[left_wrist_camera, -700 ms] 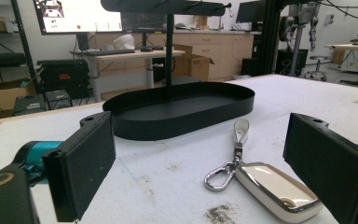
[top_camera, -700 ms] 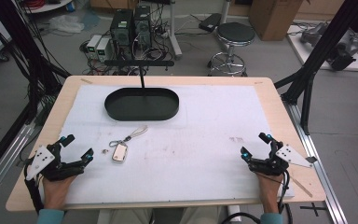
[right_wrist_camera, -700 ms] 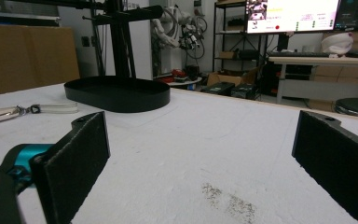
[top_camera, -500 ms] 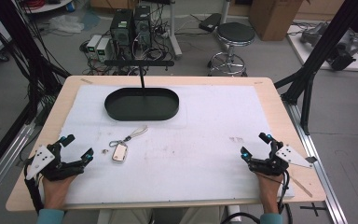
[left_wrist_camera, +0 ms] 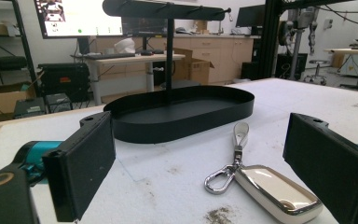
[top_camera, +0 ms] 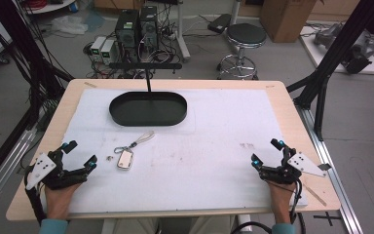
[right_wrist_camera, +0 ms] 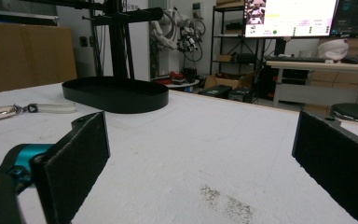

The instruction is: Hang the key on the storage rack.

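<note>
A cream key fob with a metal clip and a pale strap lies on the white mat, left of centre. Behind it stands a black oval tray with an upright post and a crossbar. My left gripper rests open at the near left, the fob just ahead between its jaws' line and toward the right one. At the near right, my right gripper is open over bare mat. The fob's end and strap lie far left in the right gripper view.
The white mat covers a wooden table. A dark smudge marks the mat ahead of the right gripper. Beyond the far edge are computer towers and a stool. Black frame legs flank the table.
</note>
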The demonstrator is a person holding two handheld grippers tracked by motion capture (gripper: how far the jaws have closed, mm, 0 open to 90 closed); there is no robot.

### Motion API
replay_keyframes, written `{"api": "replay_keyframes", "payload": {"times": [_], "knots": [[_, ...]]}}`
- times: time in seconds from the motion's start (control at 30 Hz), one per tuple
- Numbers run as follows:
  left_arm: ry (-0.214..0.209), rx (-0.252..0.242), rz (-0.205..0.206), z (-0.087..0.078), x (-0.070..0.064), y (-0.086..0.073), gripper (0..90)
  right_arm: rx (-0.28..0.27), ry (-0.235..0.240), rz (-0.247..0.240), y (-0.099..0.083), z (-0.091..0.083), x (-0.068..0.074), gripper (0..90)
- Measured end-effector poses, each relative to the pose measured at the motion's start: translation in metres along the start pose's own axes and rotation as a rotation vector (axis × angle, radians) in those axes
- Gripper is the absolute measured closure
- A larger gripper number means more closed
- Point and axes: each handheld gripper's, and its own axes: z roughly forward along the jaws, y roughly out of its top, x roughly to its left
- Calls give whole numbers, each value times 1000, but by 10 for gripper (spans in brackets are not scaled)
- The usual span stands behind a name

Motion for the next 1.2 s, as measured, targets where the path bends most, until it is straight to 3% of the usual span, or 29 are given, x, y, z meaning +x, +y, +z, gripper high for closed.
{"api": "replay_keyframes", "payload": {"times": [0.1, 0.2, 0.27, 0.53, 0.63, 0.77, 0.83, 0.9, 1.0, 1.07, 1.2], "knots": [[-1, 5, -15, 1, 1, 0, 95, -2, 0, -10, 0, 0, 0, 34], [16, 57, -32, 3, 4, 3, 95, -1, 1, -3, 0, 0, 0, 34], [15, 67, -43, 4, 7, 6, 95, -3, 1, -3, 0, 0, 0, 34], [-20, 126, -56, 14, 19, 37, 95, 0, -1, 2, 0, 0, 0, 34], [-30, 176, -38, 22, 22, 50, 95, 1, -1, 0, 0, 0, 0, 34], [-100, 235, -30, 34, 24, 67, 95, -1, 0, -9, 0, 0, 0, 34], [-116, 277, -23, 41, 23, 73, 95, -2, -2, -12, 0, 0, 0, 35], [-142, 329, -12, 48, 23, 78, 95, -3, -2, -12, 0, 0, 0, 35], [-128, 437, 38, 59, 19, 84, 95, -5, -3, -17, 0, 0, 0, 35], [-146, 464, 67, 64, 16, 86, 95, -4, -3, -12, 0, 0, 0, 35], [-187, 499, 68, 73, 13, 89, 98, -2, -2, -12, 0, 0, 0, 34]]}}
